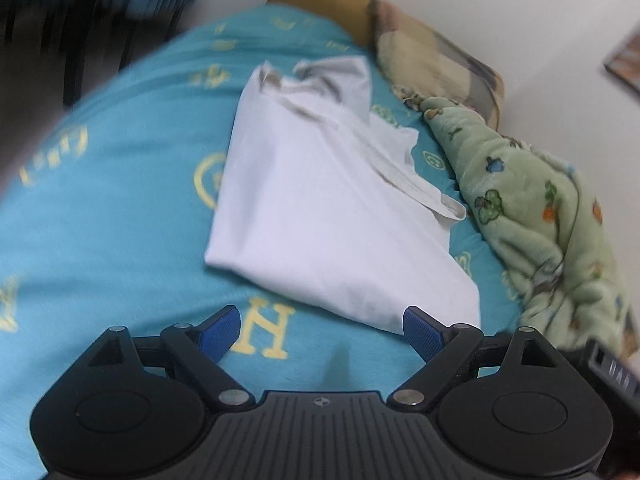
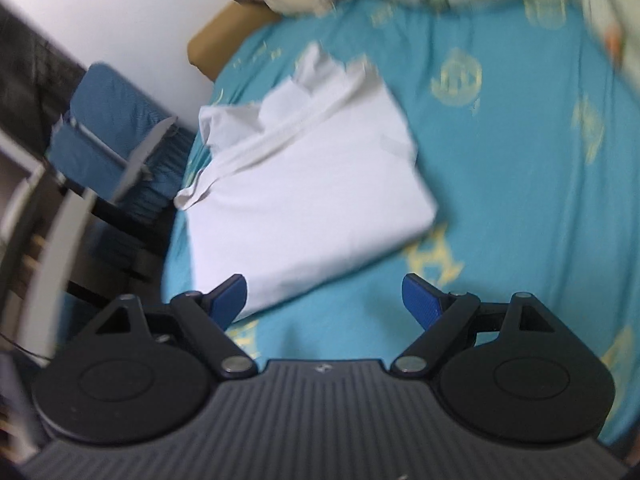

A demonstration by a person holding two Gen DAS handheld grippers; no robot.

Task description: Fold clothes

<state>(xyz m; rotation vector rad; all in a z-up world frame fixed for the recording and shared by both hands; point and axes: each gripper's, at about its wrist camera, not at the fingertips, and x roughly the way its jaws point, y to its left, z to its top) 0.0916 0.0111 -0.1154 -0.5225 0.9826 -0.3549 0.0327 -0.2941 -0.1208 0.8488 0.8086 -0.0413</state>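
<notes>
Left claw point(image 1: 322, 330): jaws spread wide, nothing between the blue pads point(image 1: 422, 334); it hangs above the turquoise bed sheet point(image 1: 120, 220). Right claw point(image 2: 324, 298): likewise wide open and holding nothing. White garment point(image 1: 320, 216) lies folded on the bed just ahead of both claws, collar end rumpled at the far side. Its near corner sits behind the left claw's right pad; contact cannot be judged. Green patterned blanket point(image 1: 536, 220) bunched beside the garment, cut off at the frame edge. Right wrist view blurred; blue chair point(image 2: 108, 128) off the bed is indistinct.
</notes>
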